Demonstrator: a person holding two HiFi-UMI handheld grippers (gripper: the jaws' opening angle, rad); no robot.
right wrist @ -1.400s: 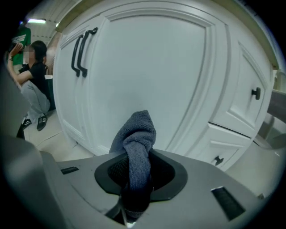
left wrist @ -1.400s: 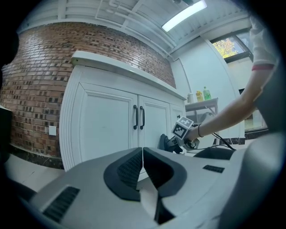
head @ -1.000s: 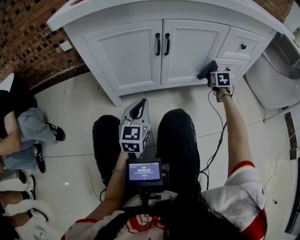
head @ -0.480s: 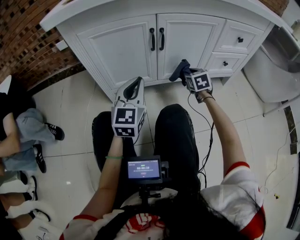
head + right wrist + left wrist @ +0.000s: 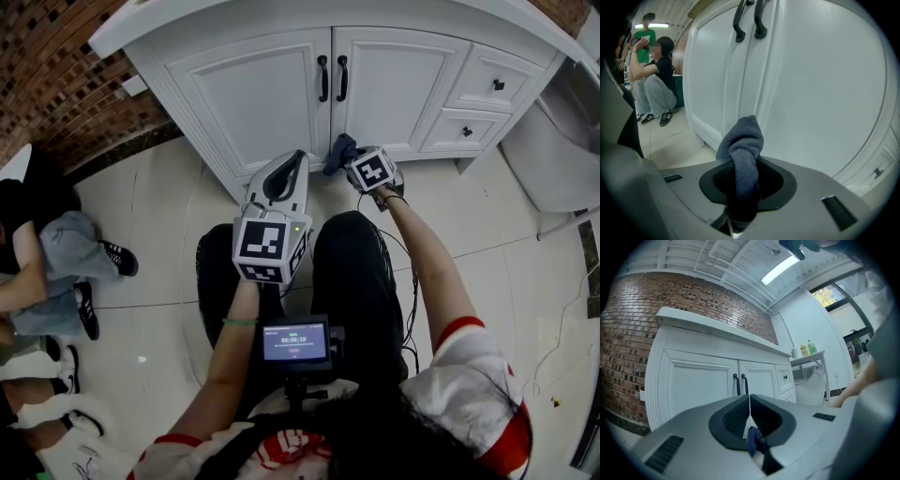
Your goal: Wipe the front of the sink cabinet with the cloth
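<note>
Item count: one white sink cabinet point(image 5: 253, 94) with two doors, two black bar handles point(image 5: 322, 78) side by side at the centre seam, and two drawers point(image 5: 495, 86) stacked at the right, each with one black knob. There are also two grippers and one dark blue-grey cloth point(image 5: 743, 145).

Right gripper point(image 5: 345, 159): the jaws are clamped on the cloth, which stands up out of them as a folded wad. The right arm is extended forward and nearly straight. It holds the gripper low at the far end of the floor, at the bottom edge of the right door, just right of the seam. The wad lies close against the door panel. Contact cannot be confirmed.

Left gripper point(image 5: 749, 401): the jaw tips meet, with no gap. A small dark blue shape shows in the hollow below the tips. What it is cannot be determined. The left arm is bent, with the gripper held above the left knee. It points at the cabinet, short of it and just left of the right gripper.
</note>
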